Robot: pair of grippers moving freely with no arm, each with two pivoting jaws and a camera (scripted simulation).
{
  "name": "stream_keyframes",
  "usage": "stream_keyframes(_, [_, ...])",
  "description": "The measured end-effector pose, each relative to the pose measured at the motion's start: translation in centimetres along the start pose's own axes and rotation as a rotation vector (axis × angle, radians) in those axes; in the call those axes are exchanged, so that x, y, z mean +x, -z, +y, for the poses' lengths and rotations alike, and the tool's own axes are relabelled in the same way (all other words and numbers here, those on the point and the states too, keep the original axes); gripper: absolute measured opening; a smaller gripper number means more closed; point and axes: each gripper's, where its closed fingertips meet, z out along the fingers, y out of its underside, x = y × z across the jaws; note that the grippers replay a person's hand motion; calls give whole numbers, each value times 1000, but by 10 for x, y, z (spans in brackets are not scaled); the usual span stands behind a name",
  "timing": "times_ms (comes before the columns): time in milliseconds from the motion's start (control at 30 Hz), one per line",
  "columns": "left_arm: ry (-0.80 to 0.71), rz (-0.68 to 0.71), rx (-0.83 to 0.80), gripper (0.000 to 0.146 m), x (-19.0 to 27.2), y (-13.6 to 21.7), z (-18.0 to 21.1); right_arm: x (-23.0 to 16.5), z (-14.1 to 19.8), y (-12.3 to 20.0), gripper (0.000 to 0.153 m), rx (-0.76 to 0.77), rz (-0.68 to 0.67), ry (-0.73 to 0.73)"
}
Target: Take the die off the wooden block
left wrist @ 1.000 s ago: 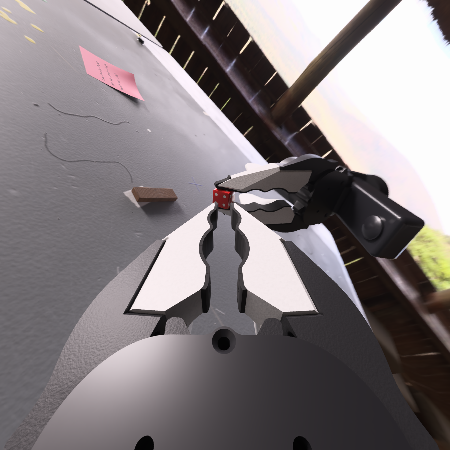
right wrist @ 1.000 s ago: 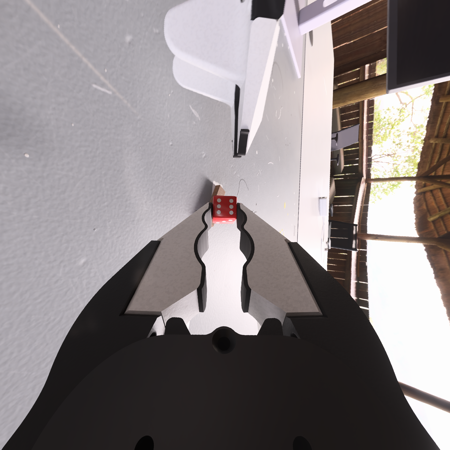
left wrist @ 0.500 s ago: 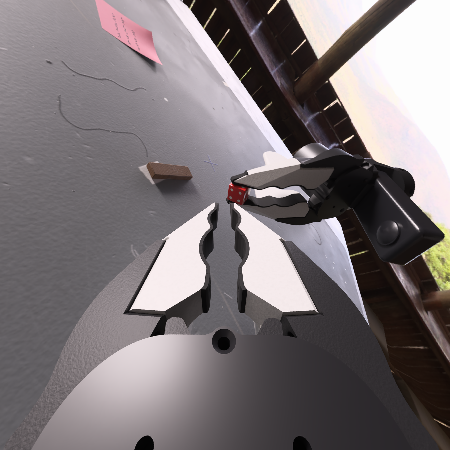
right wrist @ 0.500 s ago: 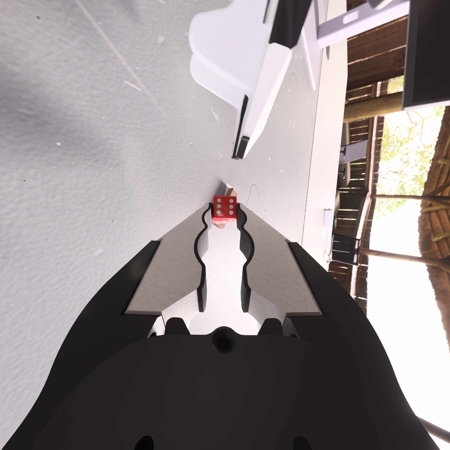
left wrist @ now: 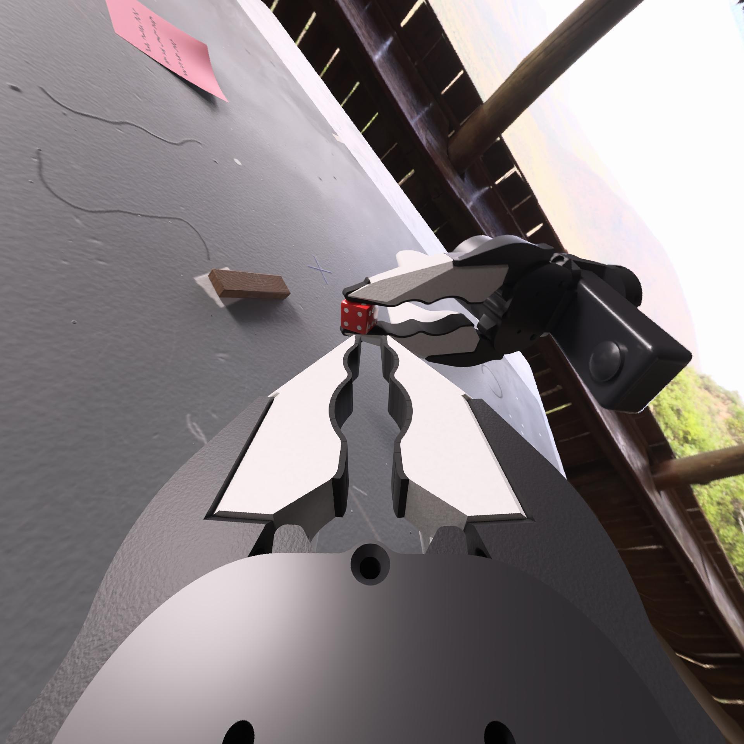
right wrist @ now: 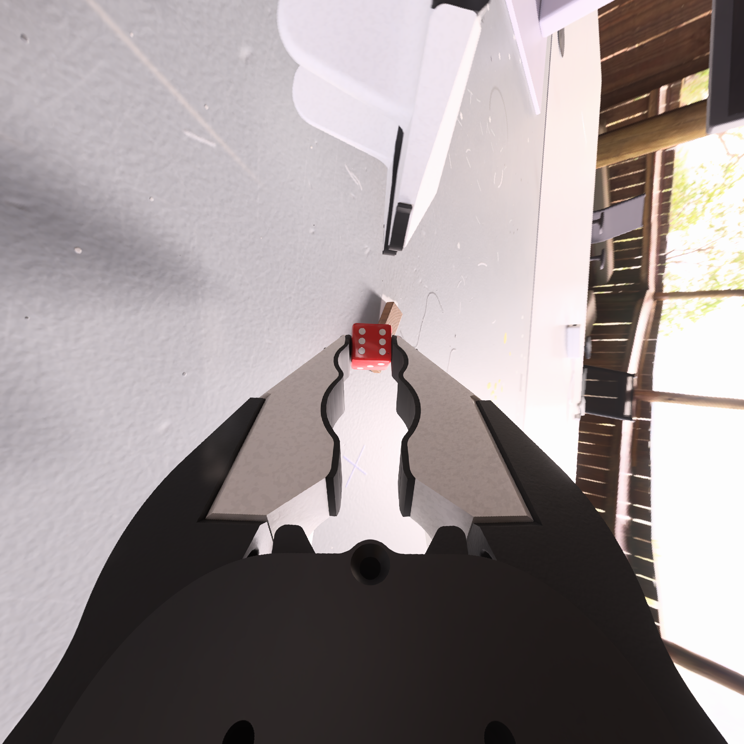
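The red die [left wrist: 356, 320] with white pips is pinched between the tips of my right gripper [left wrist: 349, 318], clear of the table. In the right wrist view the die [right wrist: 370, 346] sits between that gripper's fingertips [right wrist: 370, 342]. The brown wooden block [left wrist: 251, 286] lies flat on the grey table, left of the die, with nothing on it. In the right wrist view it [right wrist: 391, 314] peeks out behind the die. My left gripper [left wrist: 369, 342] is narrowly open and empty, with its tips just below the die. It also shows in the right wrist view [right wrist: 396, 237].
A pink paper note [left wrist: 169, 48] lies on the grey table [left wrist: 100, 362] at the far left. The table's edge [left wrist: 402, 209] runs diagonally past the right gripper, with a wooden railing [left wrist: 463, 169] and a post beyond it.
My right gripper has kept its grip on the die and shifted slightly, so the block now shows behind the die's upper right corner. My left gripper's view has swung; its jaws have not changed.
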Motion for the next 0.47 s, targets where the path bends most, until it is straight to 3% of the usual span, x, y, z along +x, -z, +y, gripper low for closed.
stream_keyframes(267, [21,17,20,9,2,0,-3,3,0,0,19,93,-134,-318])
stream_keyframes(467, [101,55,94,9,0,6,-13,-15,1,-4,19,135,-418,-695])
